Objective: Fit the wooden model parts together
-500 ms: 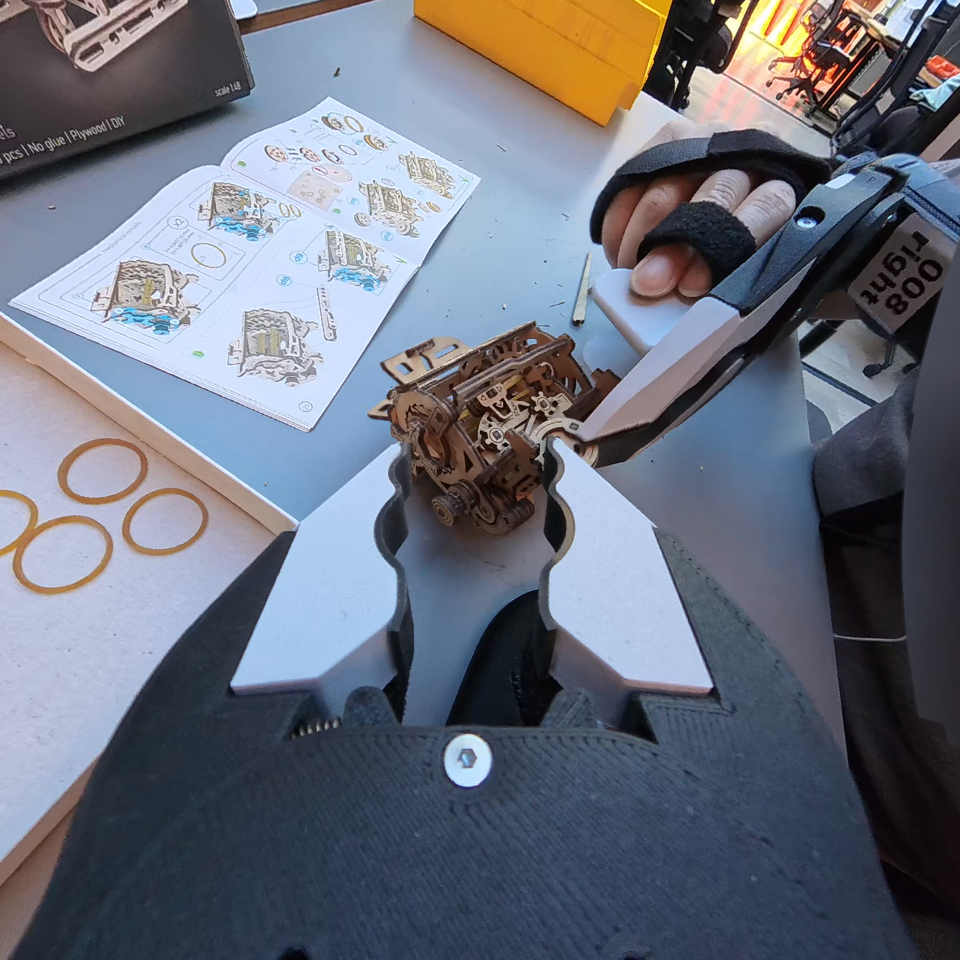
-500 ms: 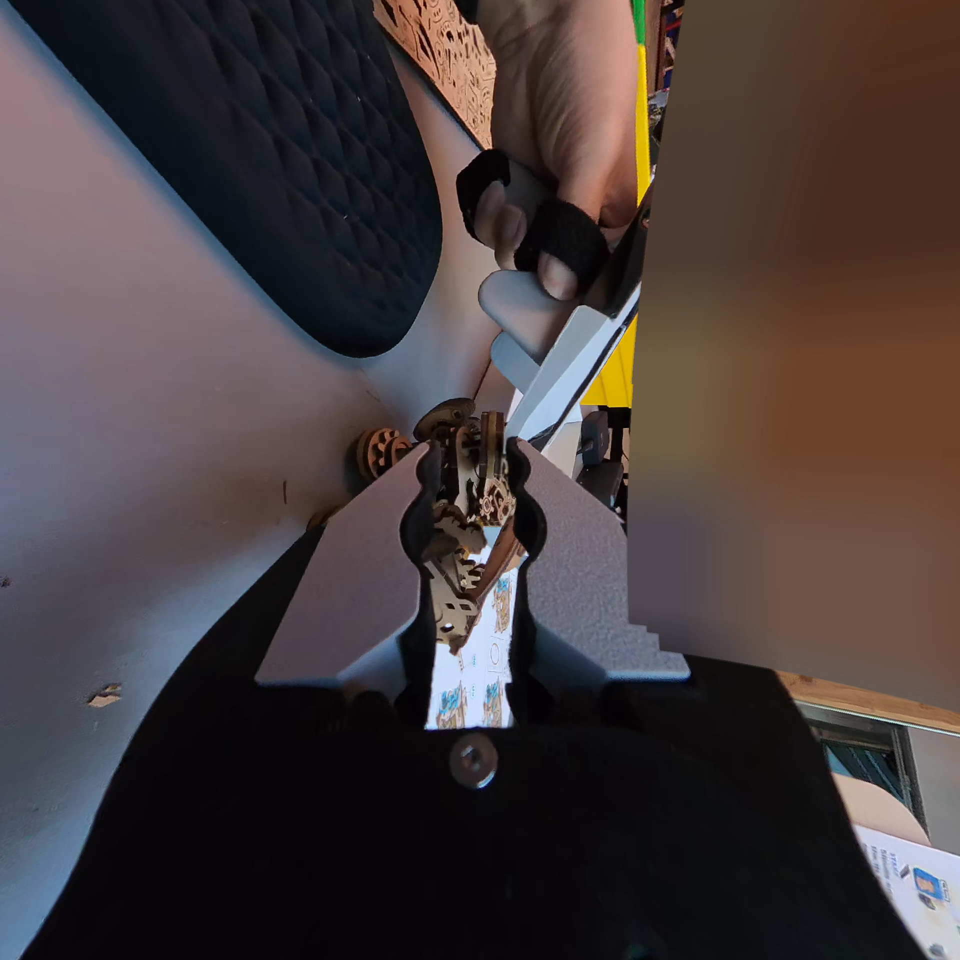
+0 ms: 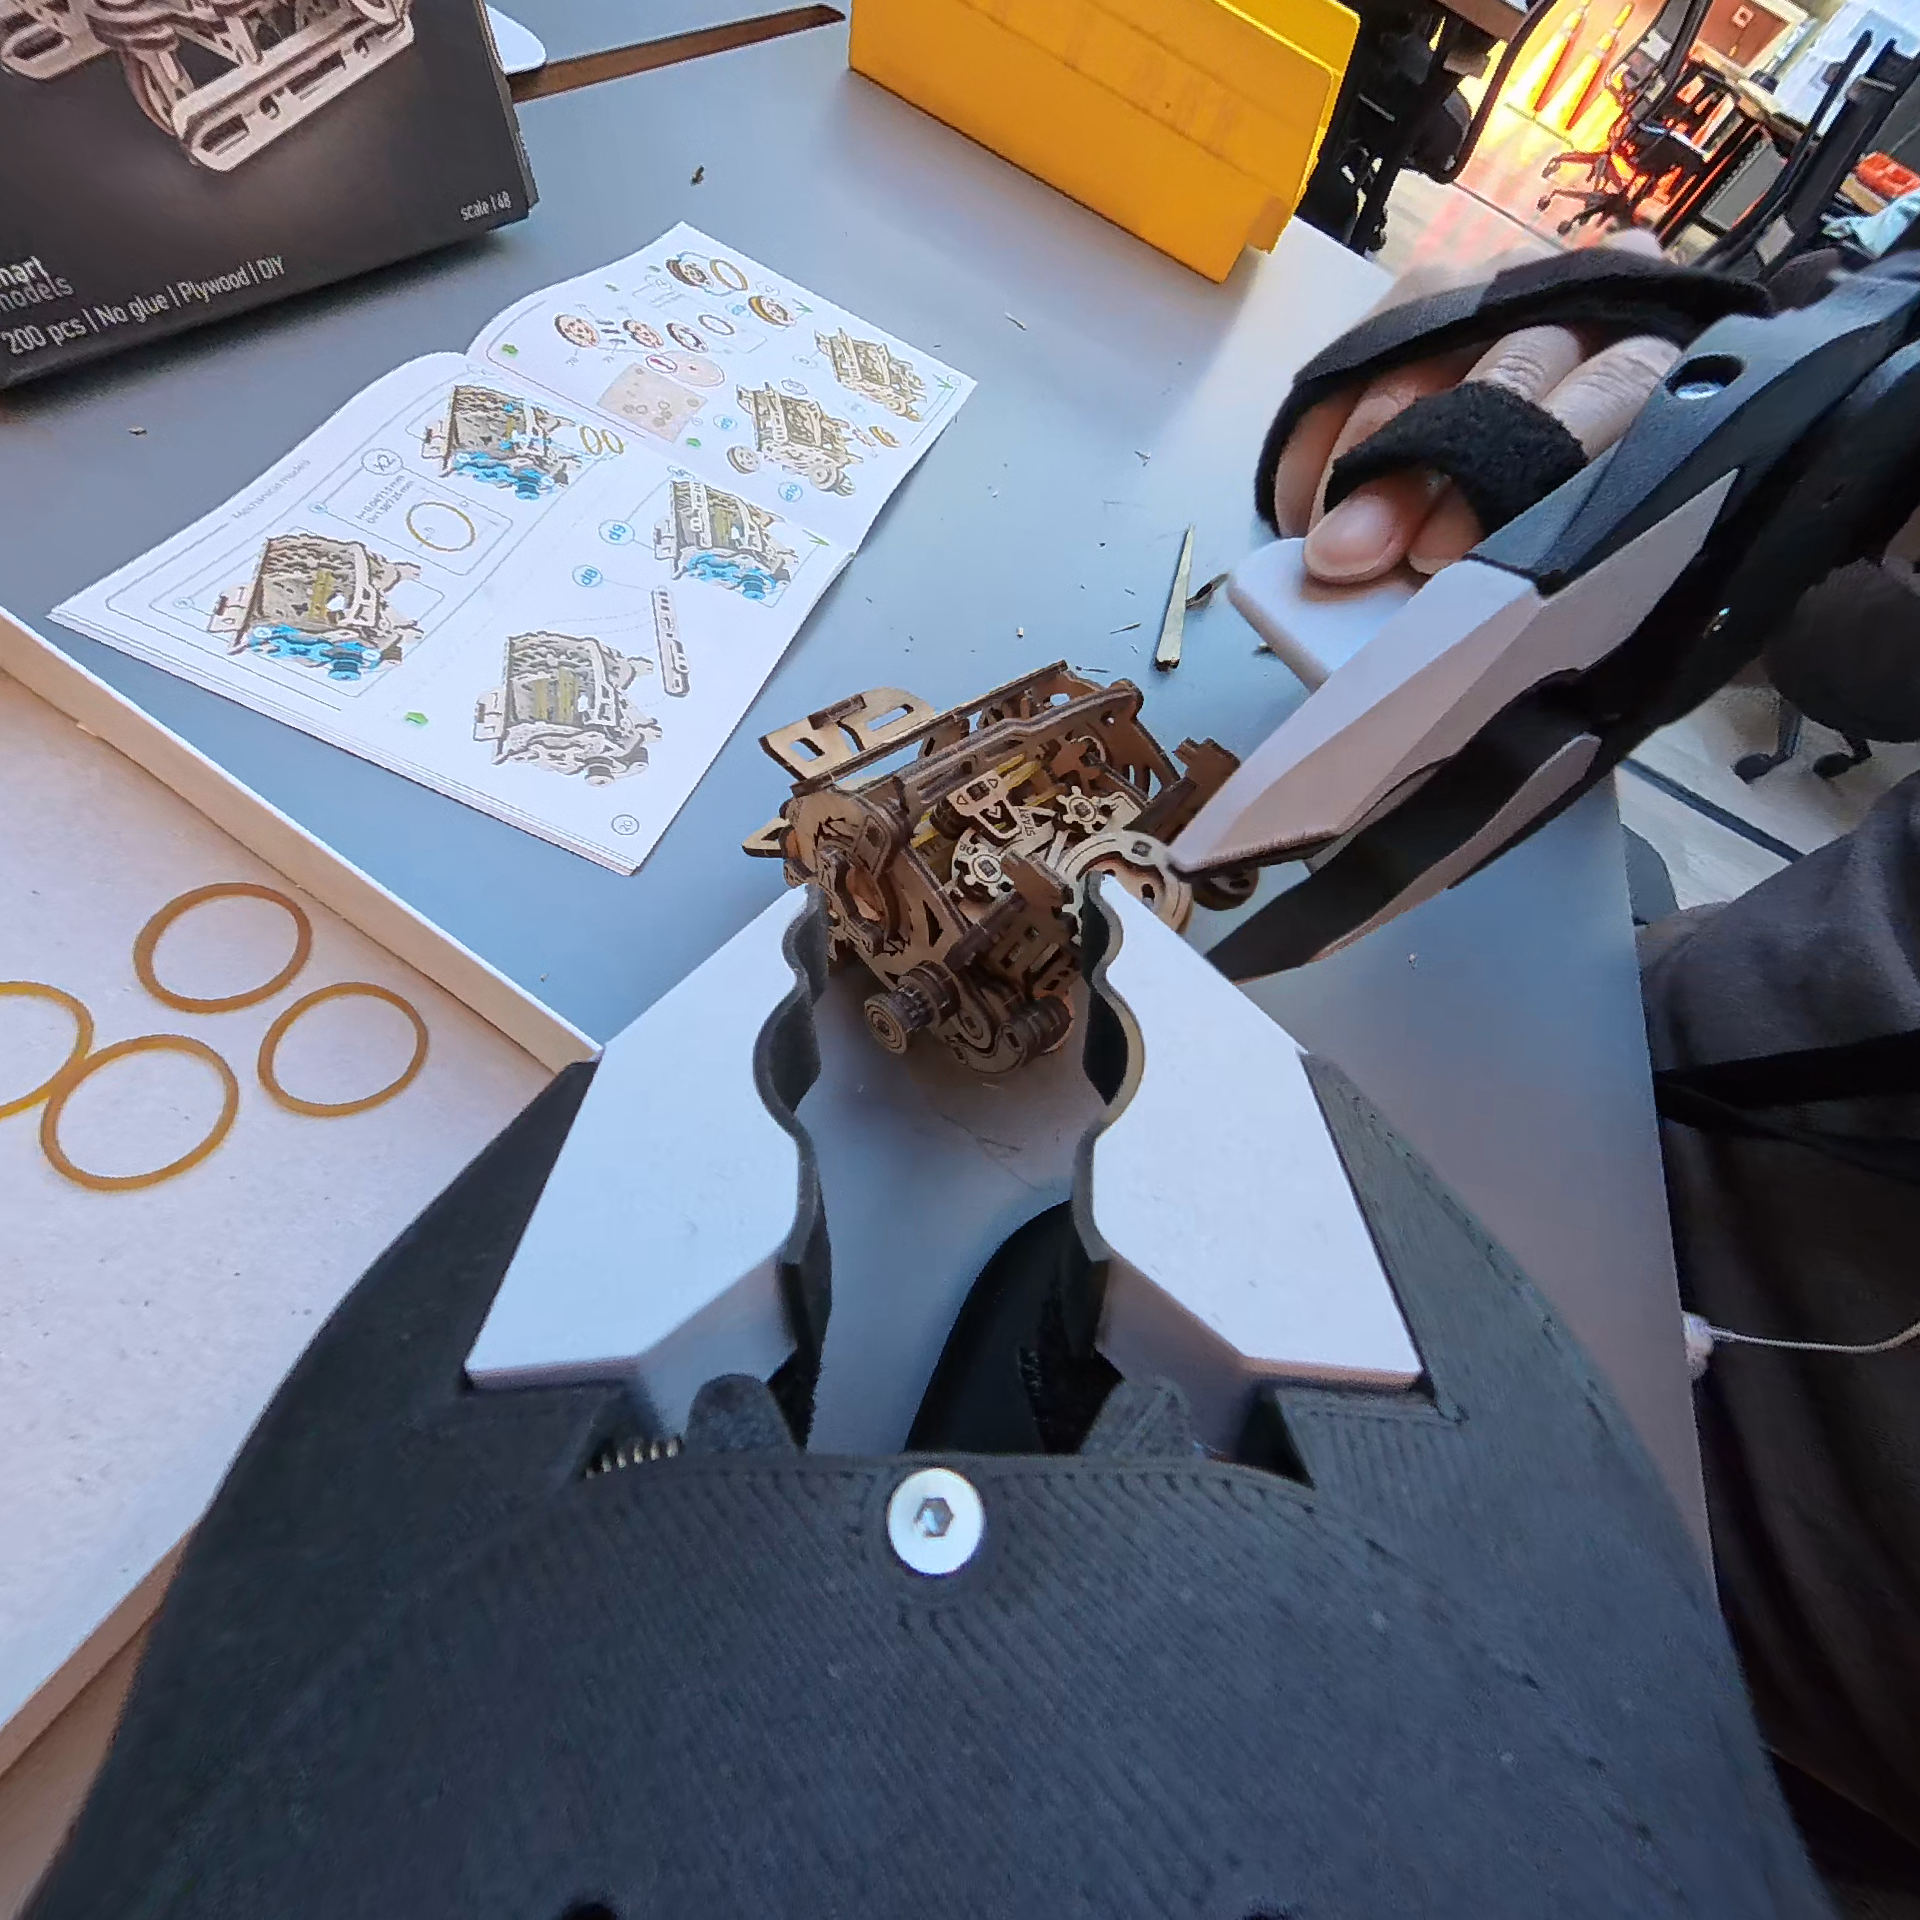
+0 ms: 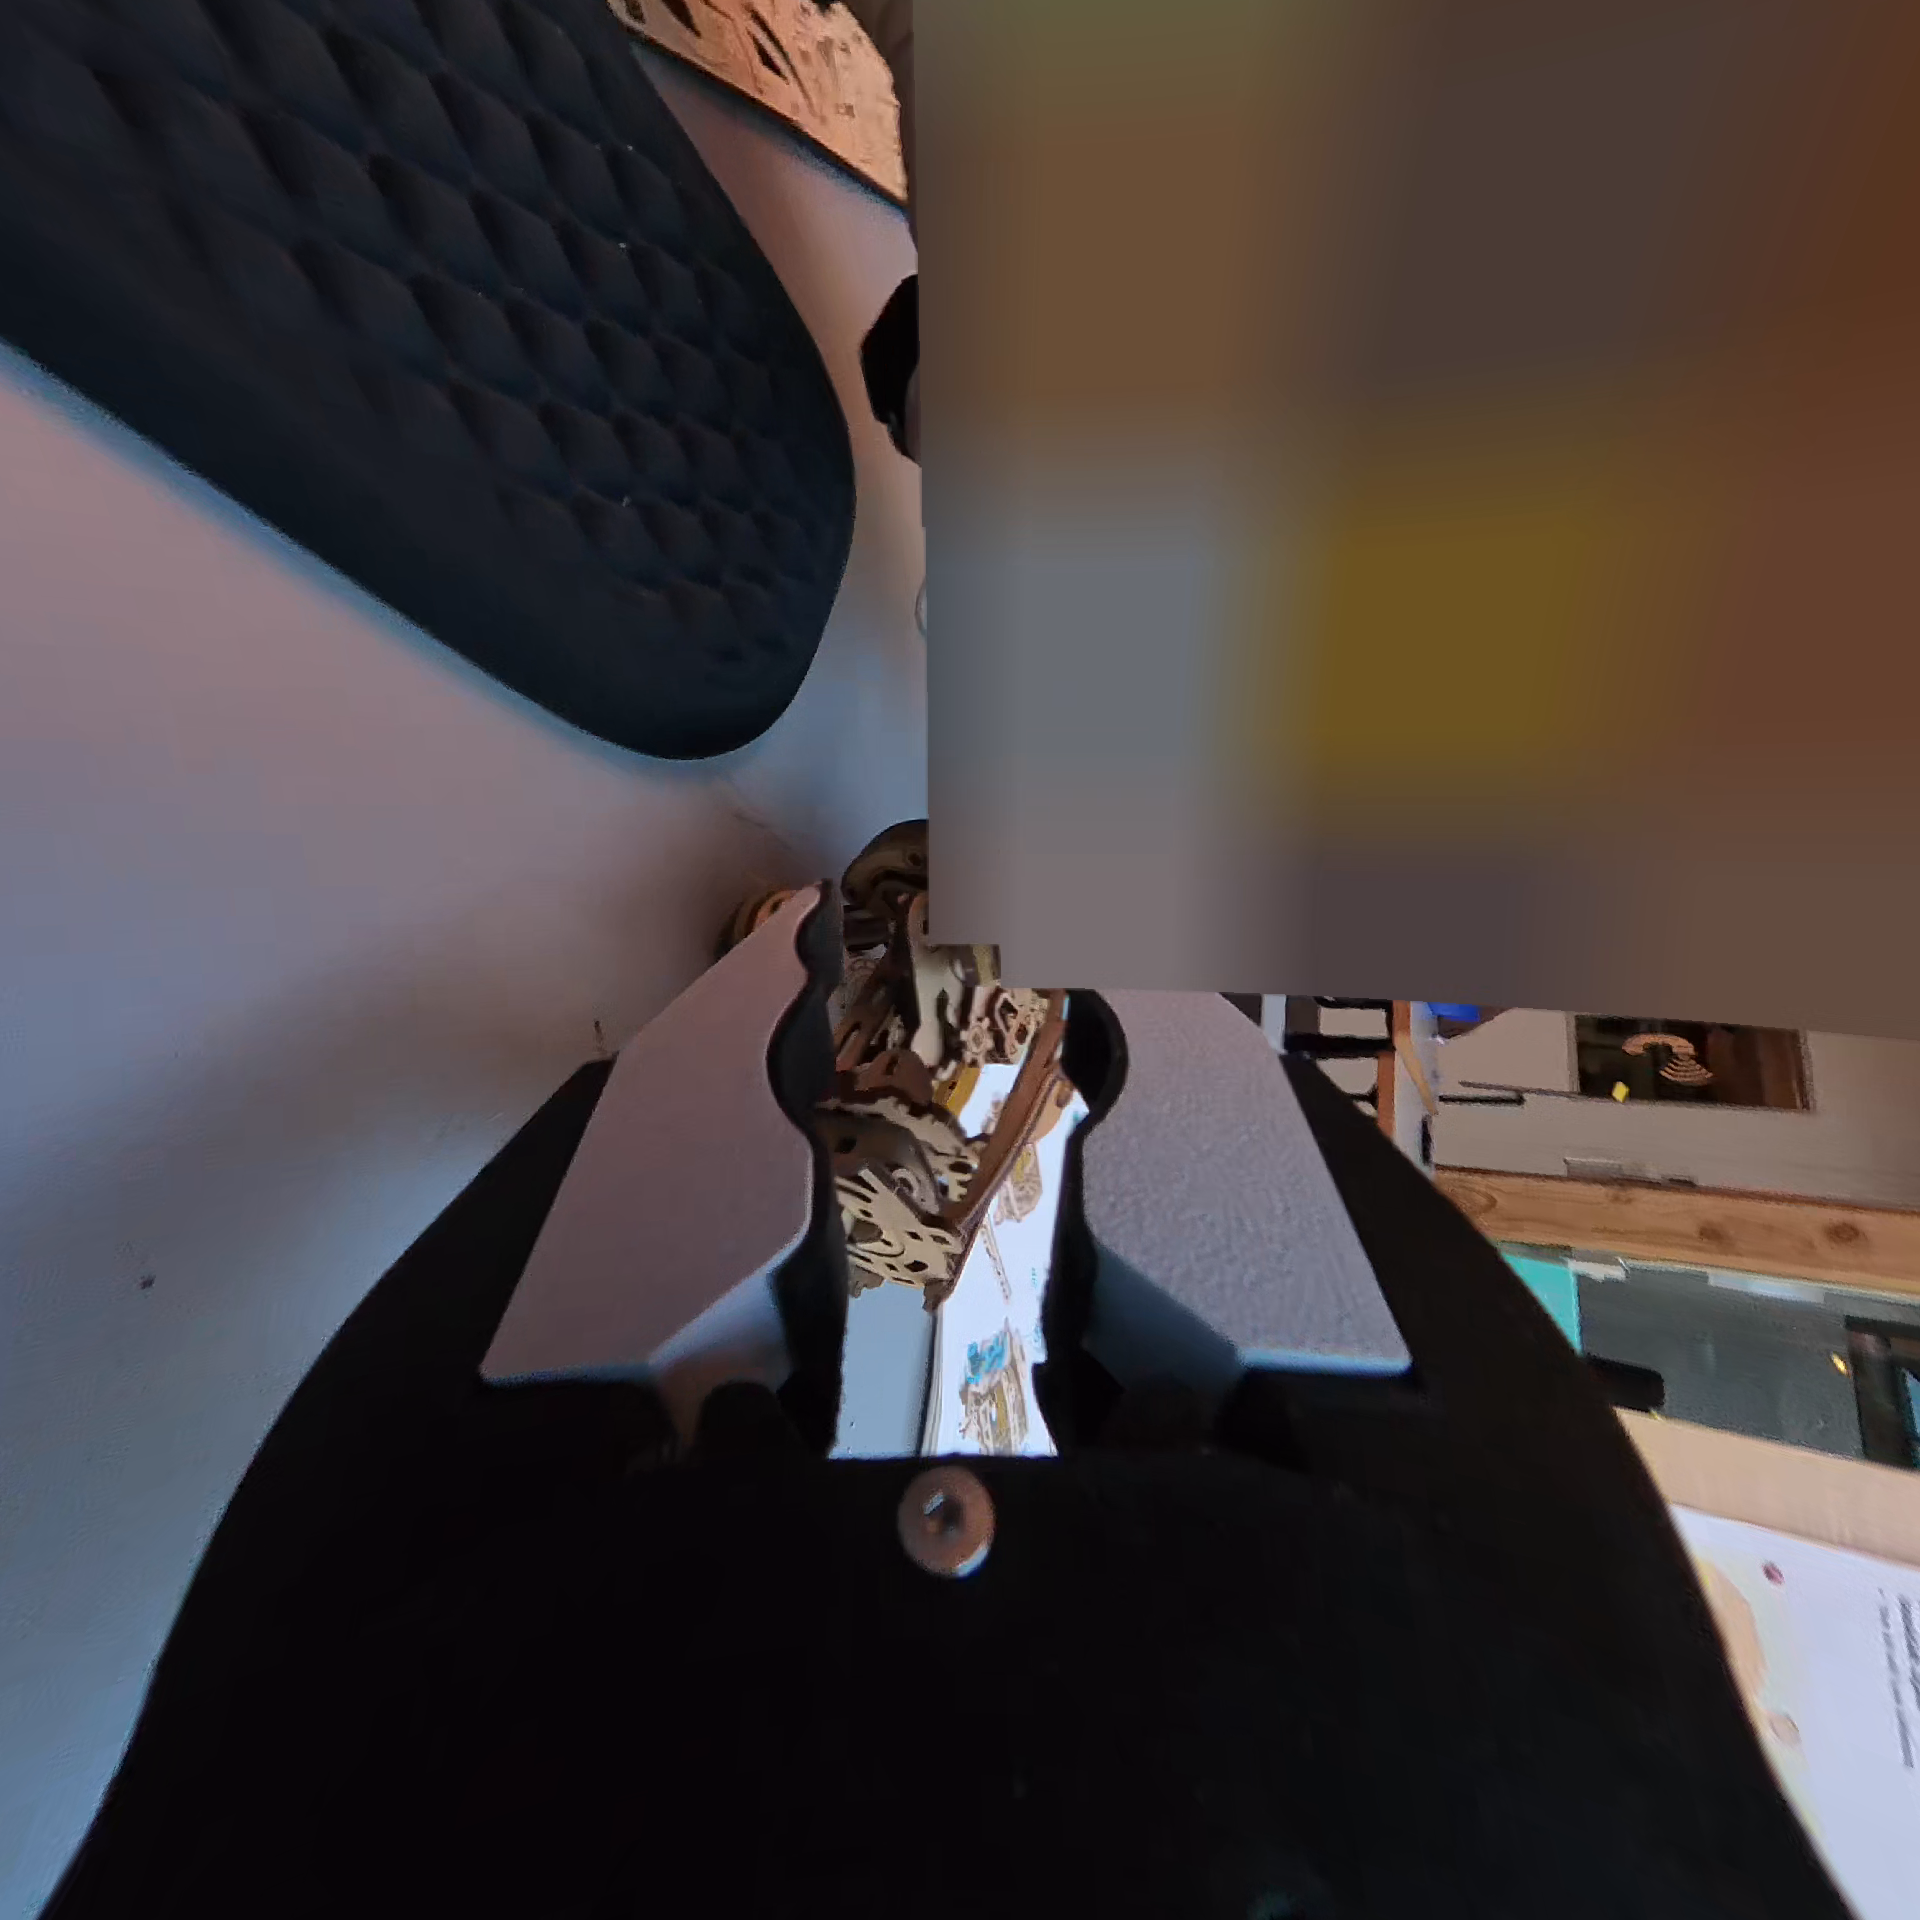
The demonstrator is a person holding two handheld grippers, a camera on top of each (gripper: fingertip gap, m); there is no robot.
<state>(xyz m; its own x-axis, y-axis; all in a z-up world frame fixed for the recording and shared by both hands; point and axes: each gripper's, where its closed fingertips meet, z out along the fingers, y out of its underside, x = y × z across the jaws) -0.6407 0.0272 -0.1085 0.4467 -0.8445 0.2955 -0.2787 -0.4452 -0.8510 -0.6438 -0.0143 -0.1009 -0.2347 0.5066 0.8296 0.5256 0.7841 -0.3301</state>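
**Both tools clamped on the wooden model**

The model [image 3: 966,883], a brown plywood assembly of gears and frames, stands on the grey tabletop [image 3: 997,416] and serves as the landmark here.

The left tool [image 3: 951,914] comes in from the near side. Its two grey fingers [image 3: 665,1174] press against the model's left and right flanks, so it is clenched on the model. The model's lower gears show in the gap between the fingers.

The right tool [image 3: 1195,862] reaches in from the model's right, with a hand [image 3: 1423,468] in black finger straps behind it. Its tips meet on a curved pale part at the model's right edge. In the right wrist view the right tool [image 4: 951,997] has the model [image 4: 904,1174] pinched between its fingers [image 4: 686,1164], so it too grasps the model. A blur patch covers much of that view.

Left of and beyond the model lies an open booklet [image 3: 540,520] of assembly drawings. Farther beyond on the left stands a dark box [image 3: 208,156]. Beyond the model on the right is a yellow block [image 3: 1091,114]. Near left of the model, a pale tray [image 3: 312,862] holds rubber bands [image 3: 223,948]. A thin wooden stick [image 3: 1176,603] lies just beyond the model, to its right.
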